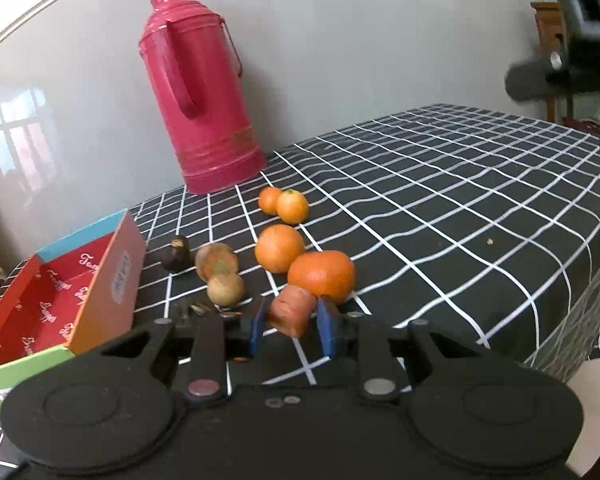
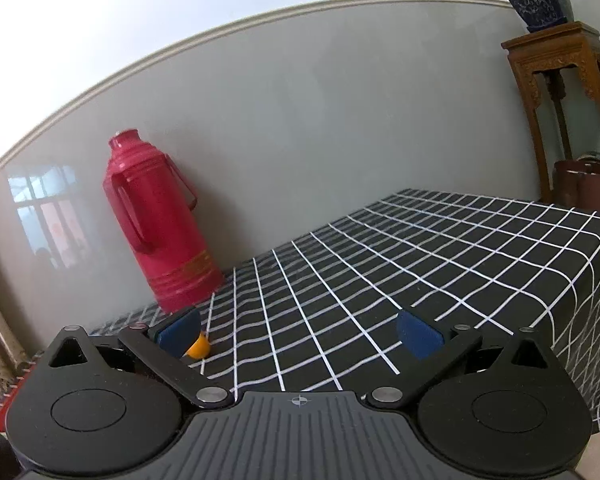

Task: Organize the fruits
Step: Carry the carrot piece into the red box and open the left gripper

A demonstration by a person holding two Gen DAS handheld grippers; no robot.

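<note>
Carrot point(image 1: 292, 314) sits pinched in the left claw point(image 1: 293, 326) by one end; it could twist loose before reaching the box point(image 1: 60, 296). Right claw point(image 2: 300, 338) hangs open, empty.

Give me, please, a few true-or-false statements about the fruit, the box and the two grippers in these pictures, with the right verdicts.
1. The left gripper has a carrot piece between its pads. True.
2. The right gripper is shut on an orange. False: its jaws stand wide open, holding nothing.
3. The red box already holds several oranges. False: its visible interior holds no fruit.
4. The pink thermos stands upright by the wall. True.
5. The largest orange lies just behind the carrot piece. True.
</note>
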